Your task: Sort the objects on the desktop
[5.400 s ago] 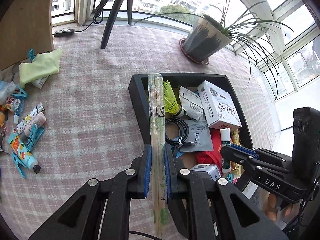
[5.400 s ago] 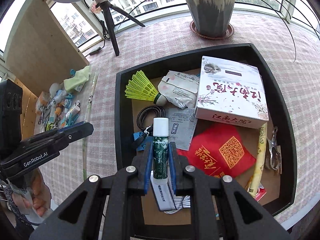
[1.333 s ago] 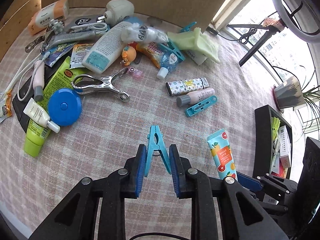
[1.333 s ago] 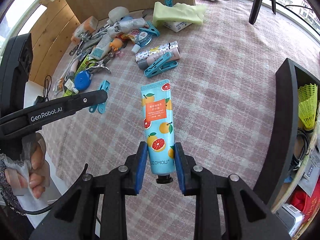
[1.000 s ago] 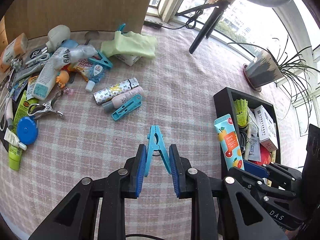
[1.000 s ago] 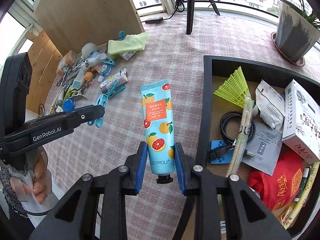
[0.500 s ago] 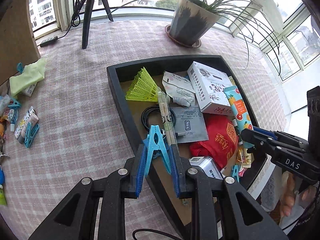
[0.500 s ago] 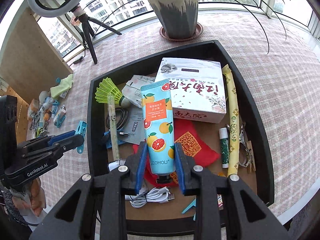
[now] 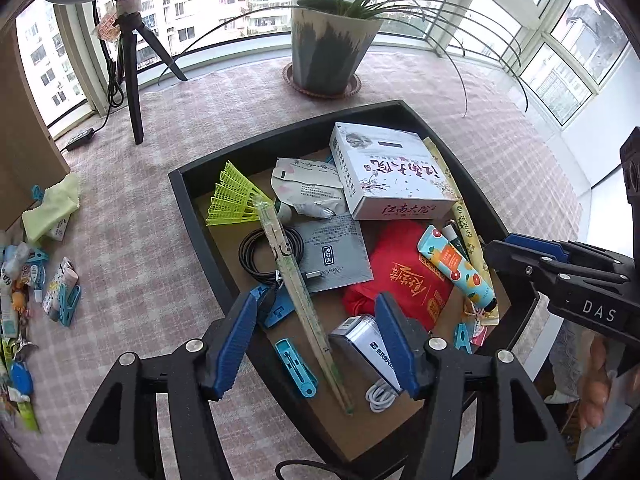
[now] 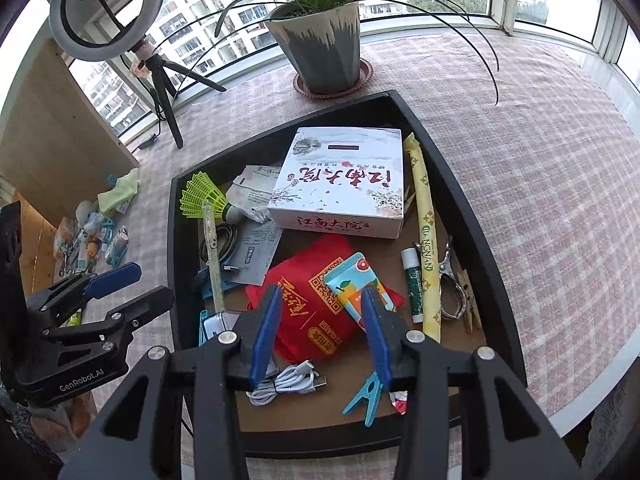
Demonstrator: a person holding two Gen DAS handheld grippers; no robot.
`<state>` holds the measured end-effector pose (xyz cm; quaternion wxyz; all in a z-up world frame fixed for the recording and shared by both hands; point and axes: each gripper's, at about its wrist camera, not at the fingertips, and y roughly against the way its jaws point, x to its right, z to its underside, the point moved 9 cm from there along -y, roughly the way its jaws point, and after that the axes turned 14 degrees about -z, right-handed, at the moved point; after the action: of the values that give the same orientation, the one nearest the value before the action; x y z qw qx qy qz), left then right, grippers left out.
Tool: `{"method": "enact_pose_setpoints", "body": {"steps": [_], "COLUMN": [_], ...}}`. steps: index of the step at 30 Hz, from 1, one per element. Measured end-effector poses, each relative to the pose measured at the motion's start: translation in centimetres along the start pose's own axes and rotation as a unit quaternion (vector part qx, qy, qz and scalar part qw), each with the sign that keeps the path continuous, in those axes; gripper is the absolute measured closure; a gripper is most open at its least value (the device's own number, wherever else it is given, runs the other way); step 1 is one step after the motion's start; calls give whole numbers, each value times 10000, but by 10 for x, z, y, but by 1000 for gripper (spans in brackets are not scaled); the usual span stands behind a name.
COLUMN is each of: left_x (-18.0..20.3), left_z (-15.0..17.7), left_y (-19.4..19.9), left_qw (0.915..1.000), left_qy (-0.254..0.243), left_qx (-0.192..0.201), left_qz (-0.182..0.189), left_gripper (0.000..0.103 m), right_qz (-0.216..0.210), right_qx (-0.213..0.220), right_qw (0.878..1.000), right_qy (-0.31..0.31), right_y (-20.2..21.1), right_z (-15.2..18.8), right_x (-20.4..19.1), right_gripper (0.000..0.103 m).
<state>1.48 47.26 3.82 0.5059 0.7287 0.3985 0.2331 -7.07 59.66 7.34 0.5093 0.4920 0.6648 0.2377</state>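
The black tray (image 9: 192,216) (image 10: 476,216) holds the sorted items. My left gripper (image 9: 316,344) is open and empty above the tray's near left corner. A light blue clip (image 9: 296,368) lies in the tray just below it. My right gripper (image 10: 320,336) is open and empty over the tray. The fruit-print hand cream tube (image 10: 352,280) (image 9: 456,268) lies on the red pouch (image 10: 308,312) between its fingers. In the left wrist view the right gripper (image 9: 516,248) shows at the tray's right rim. In the right wrist view the left gripper (image 10: 140,284) shows left of the tray.
The tray also holds a white box (image 10: 344,184), yellow shuttlecock (image 9: 232,200), chopstick packet (image 9: 296,288), black cable, white cable (image 10: 284,384), another blue clip (image 10: 364,396). A potted plant (image 9: 332,52) and tripod (image 9: 132,80) stand behind. Unsorted items (image 9: 36,280) lie left on the checked cloth.
Both grippers have opened. The blue clip dropped from my left gripper into the tray. The hand cream tube dropped from my right gripper onto the red pouch.
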Motion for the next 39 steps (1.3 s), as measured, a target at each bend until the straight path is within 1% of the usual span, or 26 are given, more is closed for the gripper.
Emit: {"method": "enact_pose_setpoints", "body": {"steps": [6,8,11,15,18,23,25,30,32,35,39], "left_x": [-14,-21,-34,-62,-91,-146,-167,-221,-239,-265,-289], "left_z": [5,7,13,27,40,64,74,101,111,124,137], "left_y": [20,26,33,36,37,39,41,45,47,53,59], "left_qw": [9998,9995,9992,9982,9970,9917,9890,9795,9767,9715,9680], "left_qy": [38,58,150,308,549,985,1196,1718,1829,1960,2150], "left_qx": [154,221,243,214,152,141,123,24,-25,-5,-15], "left_qz": [-131,-230,-274,-470,-529,-812,-858,-1051,-1123,-1333,-1295], "left_gripper": [43,42,38,31,30,27,26,26,26,26,25], "right_qz": [-97,-112,-122,-53,-44,-250,-299,-312,-328,-385,-439], "right_qx": [-32,-25,-42,-39,-57,-115,-127,-197,-228,-245,-245], "right_qw": [9999,9998,9993,9978,9961,9938,9926,9883,9871,9852,9830], "right_qy": [134,189,353,653,877,1080,1170,1483,1550,1652,1768], "right_y": [-4,-5,-8,-13,-22,-39,-46,-63,-70,-79,-87], "right_z": [6,5,7,12,17,29,35,49,55,61,69], "right_x": [-22,-30,-47,-75,-100,-146,-165,-210,-227,-250,-276], "right_gripper": [62,62,62,62,62,61,61,61,61,61,61]}}
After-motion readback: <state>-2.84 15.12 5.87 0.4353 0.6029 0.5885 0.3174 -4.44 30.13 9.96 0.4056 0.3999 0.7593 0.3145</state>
